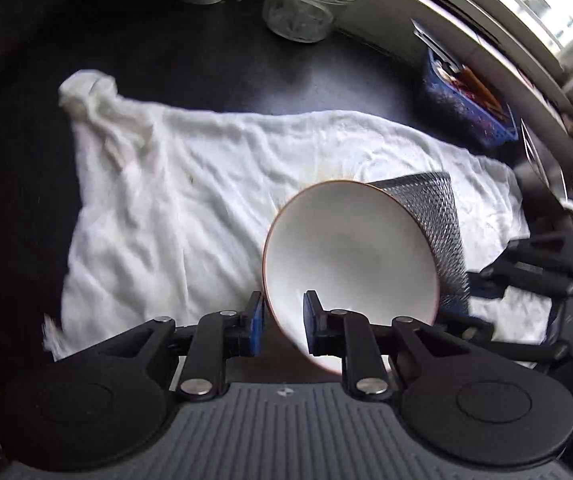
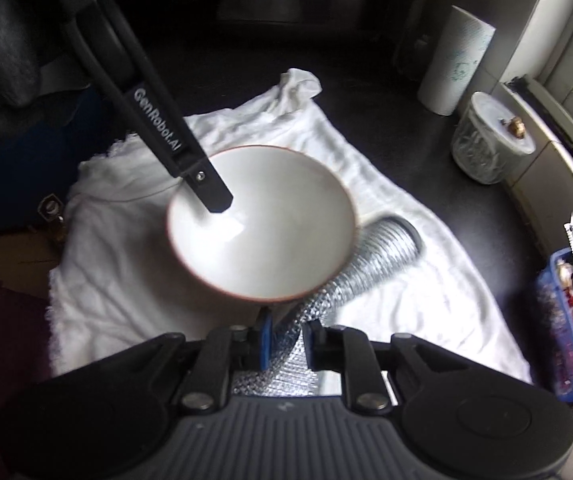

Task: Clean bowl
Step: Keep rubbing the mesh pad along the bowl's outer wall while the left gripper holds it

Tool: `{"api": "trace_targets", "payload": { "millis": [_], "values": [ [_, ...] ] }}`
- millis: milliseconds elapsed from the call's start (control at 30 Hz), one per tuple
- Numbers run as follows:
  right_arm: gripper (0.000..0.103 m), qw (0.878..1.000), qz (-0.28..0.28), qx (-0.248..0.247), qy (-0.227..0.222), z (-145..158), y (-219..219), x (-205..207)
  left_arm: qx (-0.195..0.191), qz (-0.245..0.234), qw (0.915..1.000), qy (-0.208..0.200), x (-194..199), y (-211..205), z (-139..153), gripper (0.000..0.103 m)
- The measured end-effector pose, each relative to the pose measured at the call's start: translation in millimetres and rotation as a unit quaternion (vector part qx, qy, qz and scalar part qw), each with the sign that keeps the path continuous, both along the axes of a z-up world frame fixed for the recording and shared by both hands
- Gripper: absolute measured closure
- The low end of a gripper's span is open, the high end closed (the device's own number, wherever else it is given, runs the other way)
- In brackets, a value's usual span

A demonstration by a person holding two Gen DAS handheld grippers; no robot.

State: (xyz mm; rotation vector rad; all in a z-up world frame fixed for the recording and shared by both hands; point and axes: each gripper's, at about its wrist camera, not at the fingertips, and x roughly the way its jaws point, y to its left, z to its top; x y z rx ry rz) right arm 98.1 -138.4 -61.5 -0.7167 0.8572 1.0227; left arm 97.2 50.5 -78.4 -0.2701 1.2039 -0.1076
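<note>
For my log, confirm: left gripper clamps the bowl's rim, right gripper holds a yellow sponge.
Wrong: the right gripper holds a silvery mesh tube, not a sponge, per the right wrist view. The left gripper does clamp the bowl by its rim.

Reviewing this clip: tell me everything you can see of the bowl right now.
The bowl is white inside, looks like glazed ceramic, with a thin reddish-brown rim; its inside looks clean. It is tilted, lifted above the white towel. The left gripper is shut on its rim, one finger inside and one outside. The silvery scrubber, held by the right gripper, lies against the bowl's outer wall.
</note>
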Motion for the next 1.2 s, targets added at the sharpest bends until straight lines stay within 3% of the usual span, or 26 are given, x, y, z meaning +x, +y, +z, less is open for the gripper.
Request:
{"api": "trace_targets", "payload": {
  "millis": [67,233,367,533,733,833,900,967,1033,1100,1200],
  "values": [
    [0.085,1.0,-0.004,-0.001,0.0,0,-1,4,-0.009,0.009,0.9999,0.001,0,4,-1,0.093],
    [0.085,1.0,0.001,-0.003,0.015,-4,4,-1,-0.039,0.048,0.998,0.009,-3,11,-4,0.095],
    [0.084,1.0,0.006,-0.005,0.026,-10,10,-12,-0.086,0.132,0.9869,0.033,-18,16,-9,0.095],
    [0.083,1.0,0.007,0.0,0.028,-9,10,-20,-0.145,0.213,0.9635,0.074,-39,18,-19,0.094],
    [0.083,1.0,0.016,-0.002,0.026,-10,13,-27,-0.175,0.232,0.9534,0.08,-51,1,-17,0.087],
    [0.084,0.999,0.026,-0.006,0.032,-14,13,-30,-0.176,0.223,0.9554,0.078,-49,-3,-15,0.086],
    [0.084,0.999,0.022,-0.003,0.035,-14,9,-27,-0.161,0.196,0.9635,0.085,-44,-5,-14,0.081],
    [0.084,0.999,0.01,0.005,0.033,-12,5,-20,-0.127,0.156,0.9769,0.072,-37,-7,-9,0.08],
    [0.084,1.0,-0.002,0.01,0.026,-7,1,-10,-0.059,0.098,0.9922,0.048,-28,-10,-2,0.08],
    [0.084,1.0,-0.006,0.013,0.018,-3,-1,-4,-0.015,0.059,0.9977,0.031,-17,-10,3,0.08],
    [0.084,1.0,-0.009,0.007,0.008,-1,0,4,0.016,0.003,0.9998,0.01,3,-7,5,0.08]
  ]
}}
